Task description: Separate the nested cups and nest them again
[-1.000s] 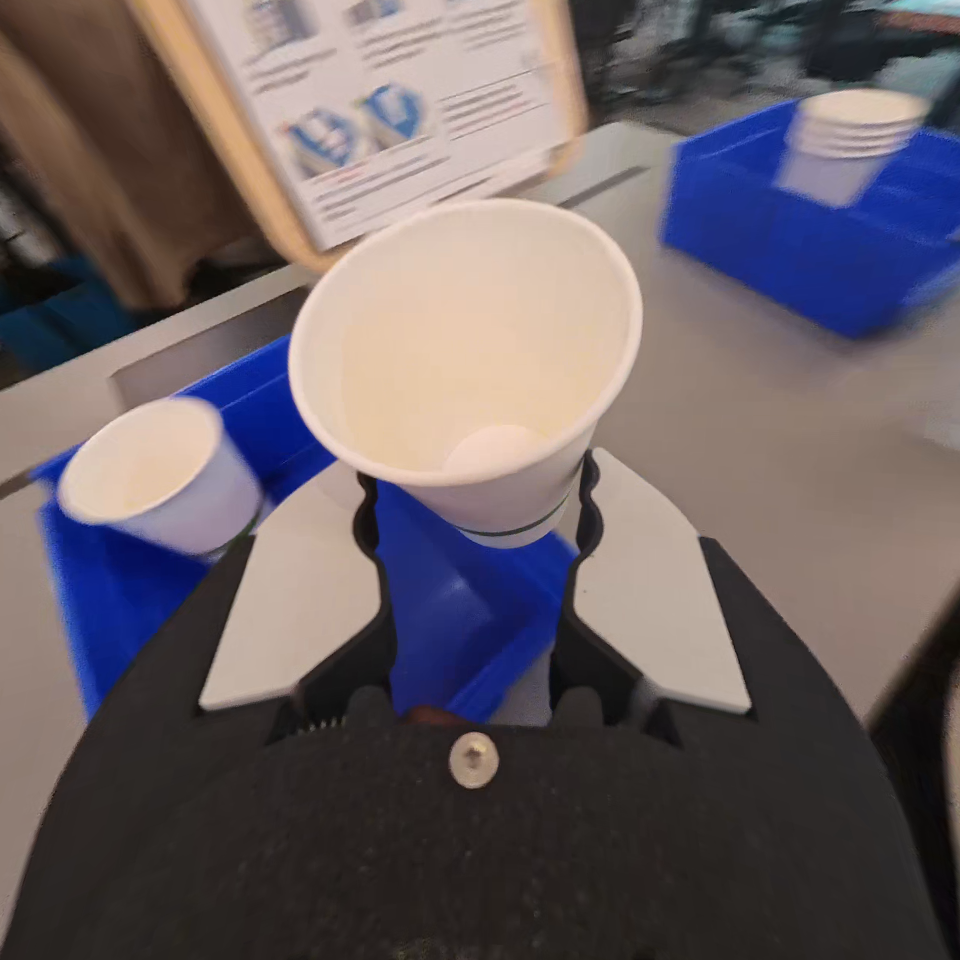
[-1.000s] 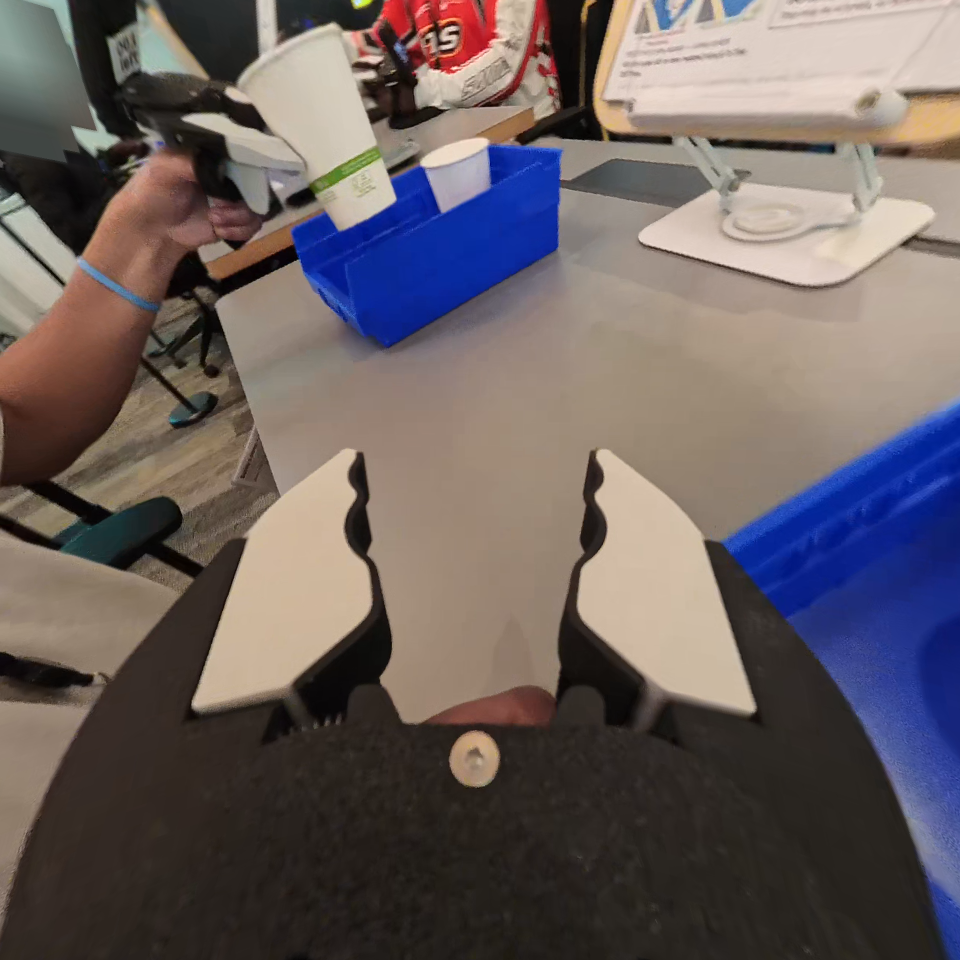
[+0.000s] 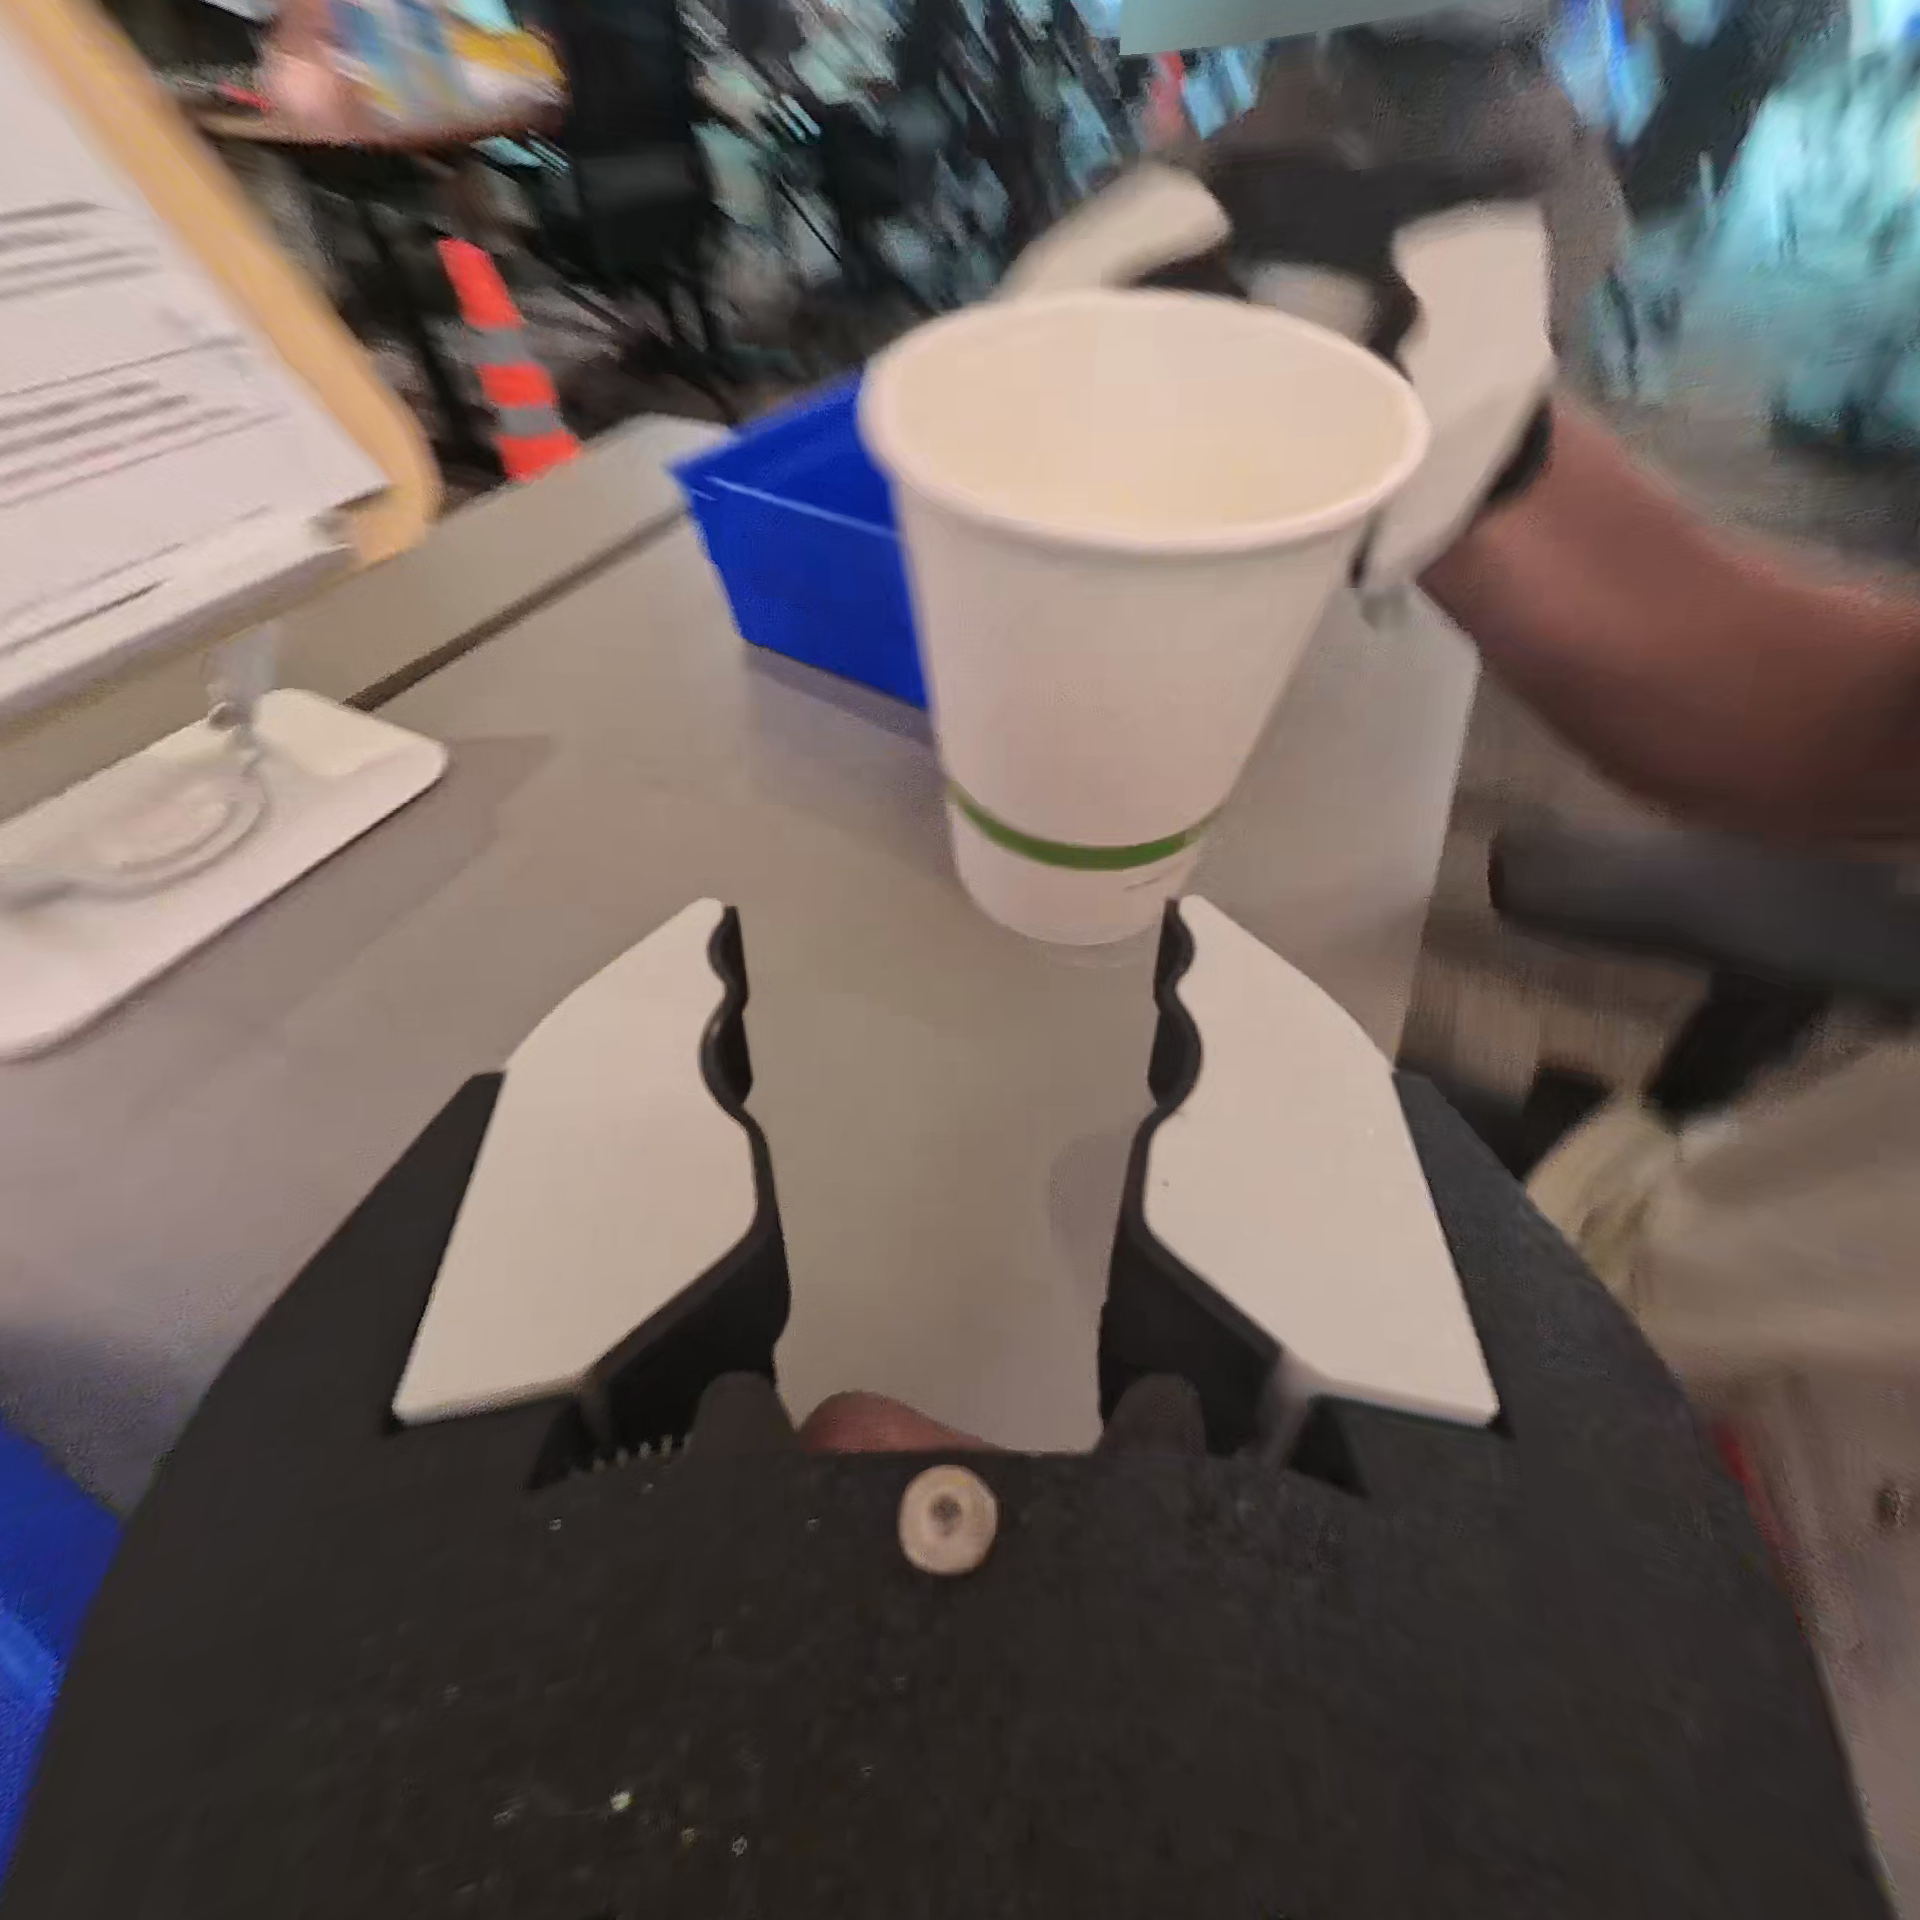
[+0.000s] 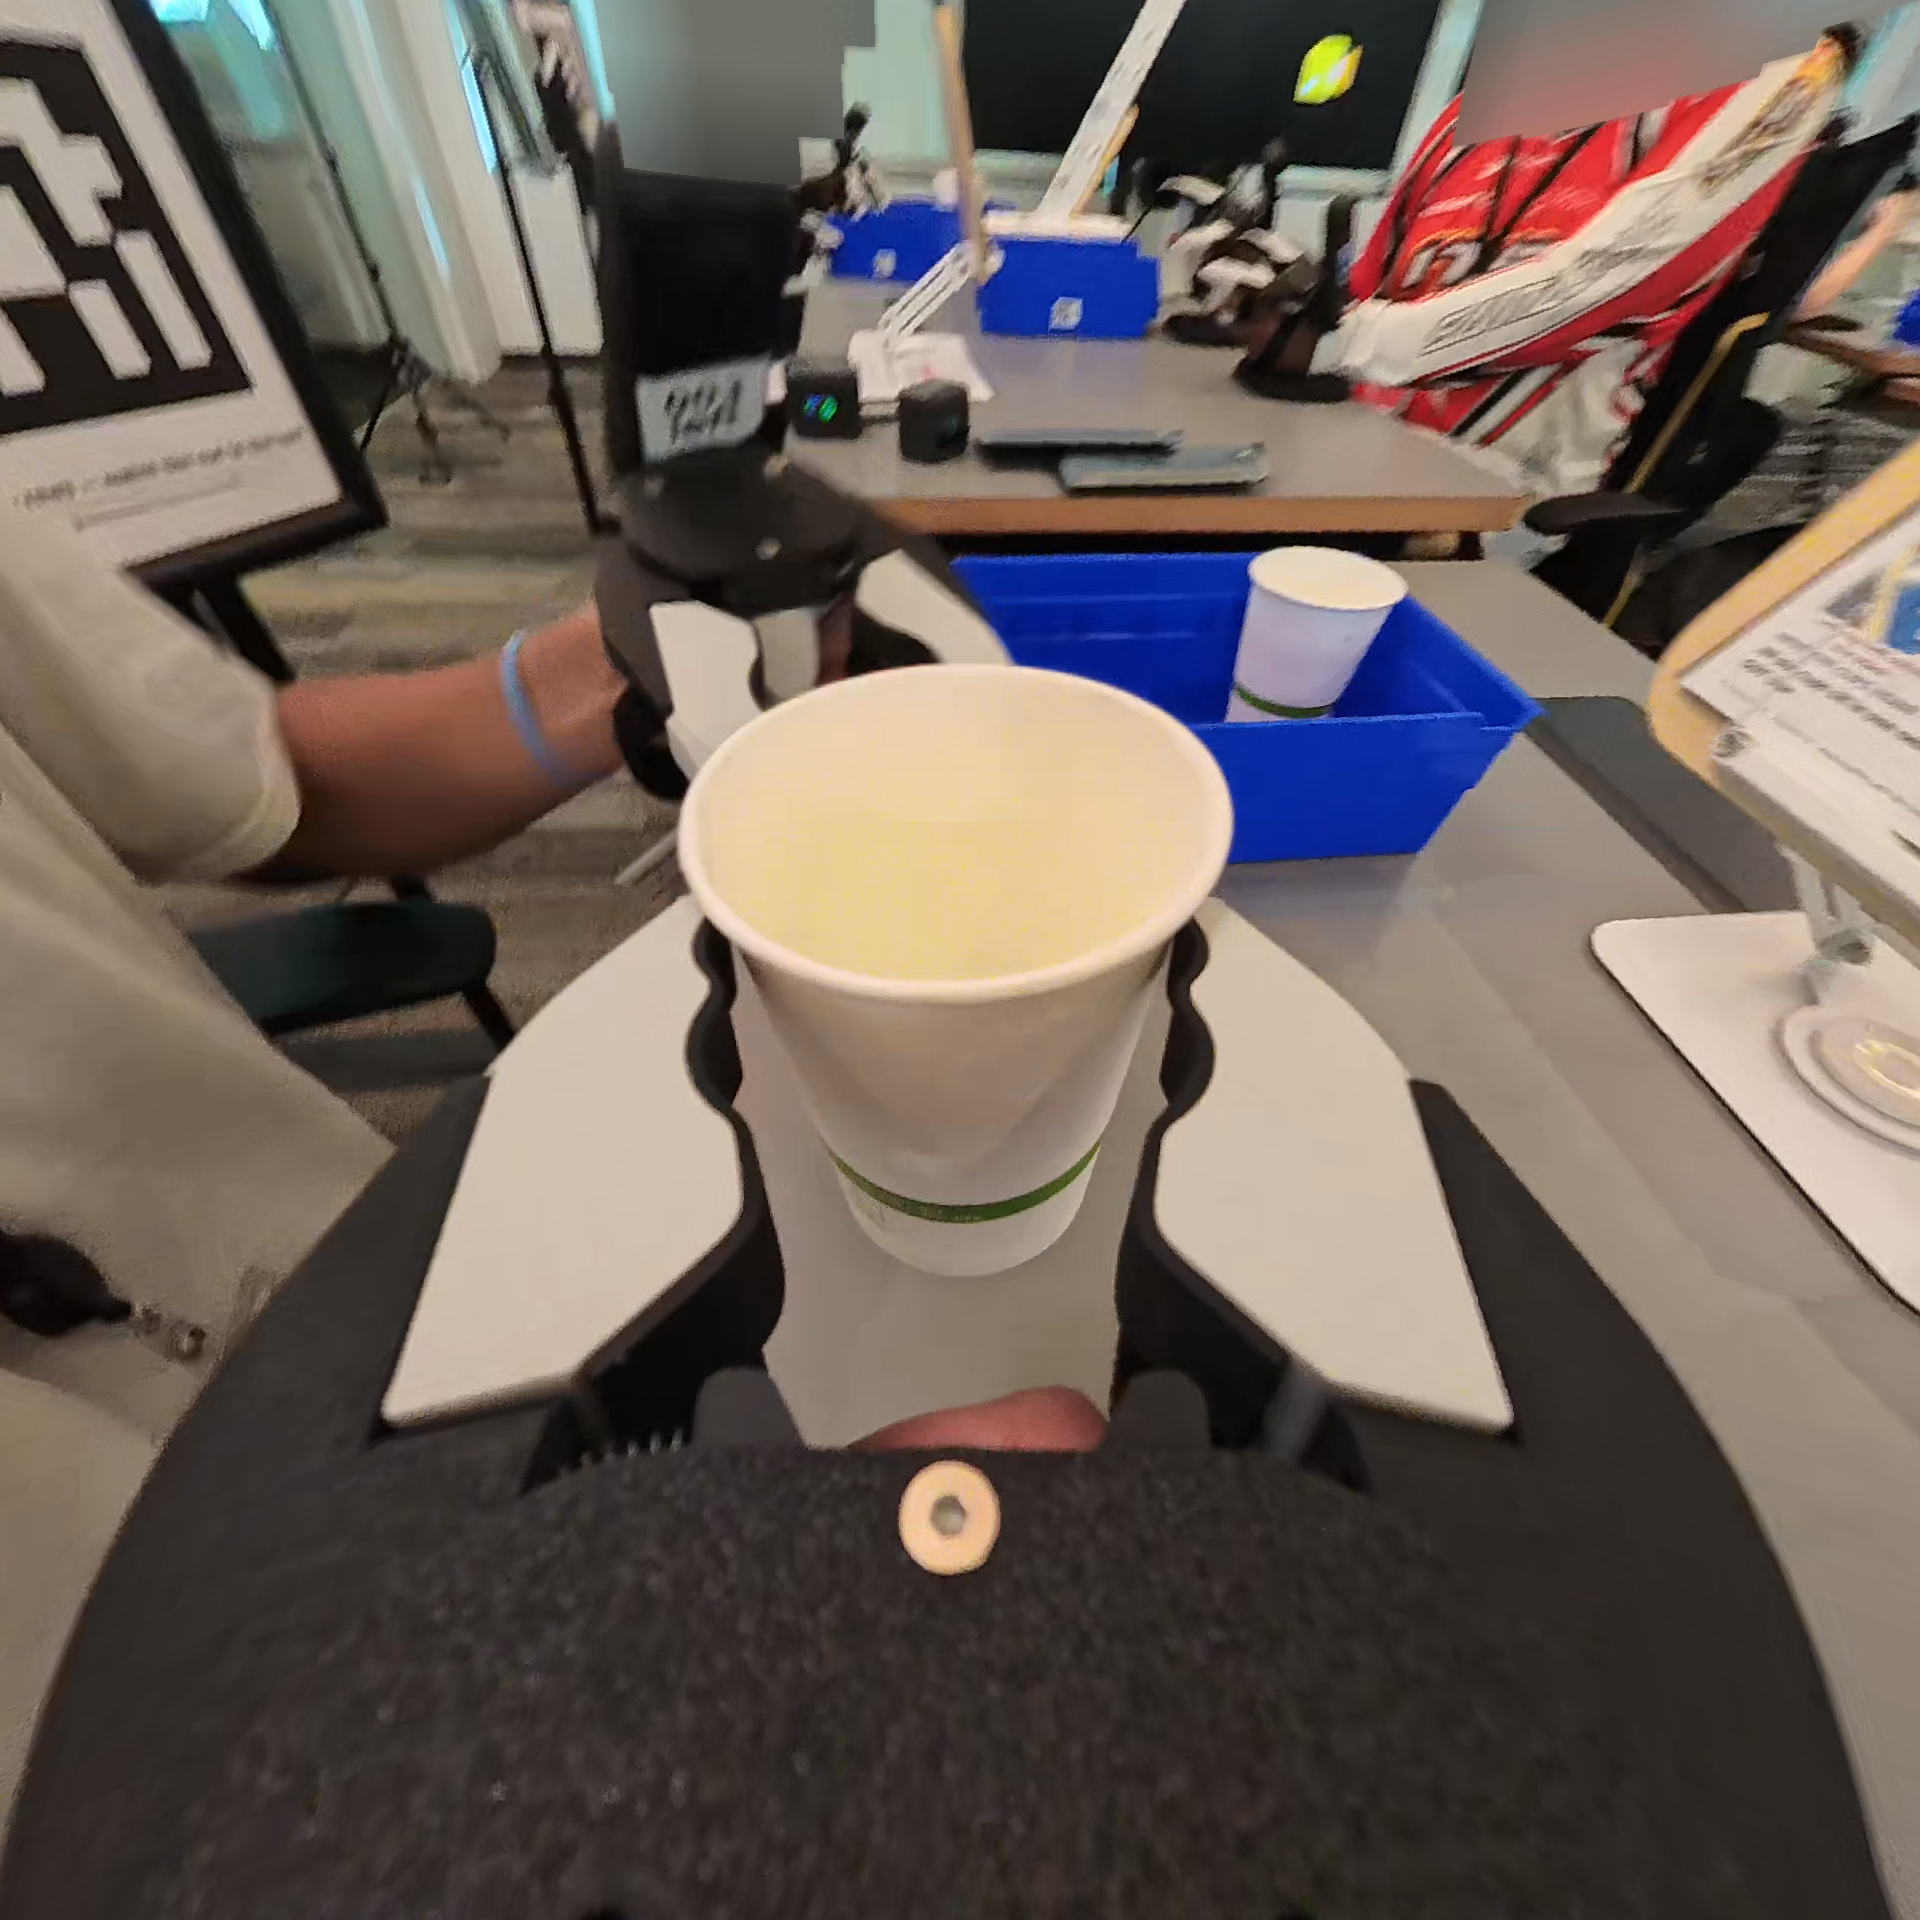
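Your right gripper [image 4: 951, 961] clamps the white paper cup [image 4: 951, 935] just under its rim, pads pressed on either side, mouth up and base hanging free over the grey table [image 4: 1455, 1039]. I judge that grip is chosen so the tapered bottom is free to drop into another cup. Your left gripper [image 3: 948, 935] is spread wide with nothing between its fingers; the held cup floats just ahead and slightly right of its tips, not touching them. Beyond the held cup and to the right of your right gripper, a second cup [image 4: 1311, 639] leans against the wall of a blue bin [image 4: 1351, 774], open end up, likely parked there as the receiver for re-nesting. Another blue bin [image 3: 800, 540] lies ahead of your left gripper, behind the held cup. Count: two grippers, two cups clearly in sight, two bins on this table; whether the leaning cup hides others inside, I cannot tell
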A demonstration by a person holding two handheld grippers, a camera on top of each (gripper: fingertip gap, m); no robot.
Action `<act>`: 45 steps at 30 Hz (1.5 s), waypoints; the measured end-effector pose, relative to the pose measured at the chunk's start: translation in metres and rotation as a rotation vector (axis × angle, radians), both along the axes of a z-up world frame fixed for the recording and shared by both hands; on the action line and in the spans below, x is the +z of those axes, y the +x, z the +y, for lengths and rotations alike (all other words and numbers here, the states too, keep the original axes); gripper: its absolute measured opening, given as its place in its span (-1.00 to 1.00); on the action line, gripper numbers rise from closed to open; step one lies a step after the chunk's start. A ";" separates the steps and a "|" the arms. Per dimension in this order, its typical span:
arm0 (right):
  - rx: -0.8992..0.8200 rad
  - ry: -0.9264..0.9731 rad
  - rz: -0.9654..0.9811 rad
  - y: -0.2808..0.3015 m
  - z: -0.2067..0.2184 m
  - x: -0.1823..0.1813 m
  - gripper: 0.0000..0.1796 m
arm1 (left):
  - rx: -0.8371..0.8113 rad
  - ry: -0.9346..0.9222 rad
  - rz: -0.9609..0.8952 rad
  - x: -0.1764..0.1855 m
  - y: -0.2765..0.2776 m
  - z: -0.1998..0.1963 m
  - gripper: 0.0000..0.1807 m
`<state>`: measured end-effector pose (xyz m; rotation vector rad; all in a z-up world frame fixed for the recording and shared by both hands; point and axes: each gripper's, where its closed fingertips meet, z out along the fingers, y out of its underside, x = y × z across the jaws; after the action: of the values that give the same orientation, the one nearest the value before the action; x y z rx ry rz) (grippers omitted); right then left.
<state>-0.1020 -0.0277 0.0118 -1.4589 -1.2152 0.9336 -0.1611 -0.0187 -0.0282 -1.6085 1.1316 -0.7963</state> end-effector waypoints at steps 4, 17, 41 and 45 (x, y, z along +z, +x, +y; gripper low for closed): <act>-0.212 -0.049 0.126 0.026 0.012 -0.002 -0.10 | 0.398 -0.092 -0.292 -0.018 -0.039 0.009 -0.17; -0.983 0.040 0.283 0.190 0.072 0.042 -0.09 | 0.591 -0.081 -0.251 -0.047 -0.053 -0.001 -0.18; -1.077 -0.282 -0.127 0.316 0.145 -0.062 -0.03 | 0.486 -0.154 -0.160 -0.077 -0.031 -0.009 -0.20; -1.049 -0.297 -0.225 0.318 0.140 -0.070 -0.01 | 0.462 -0.157 -0.134 -0.084 -0.024 -0.013 -0.20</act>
<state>0.2156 0.1120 -0.0583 -2.1301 -0.3040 0.2172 -0.1850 -0.0316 -0.1117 -1.8247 0.5773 -0.6829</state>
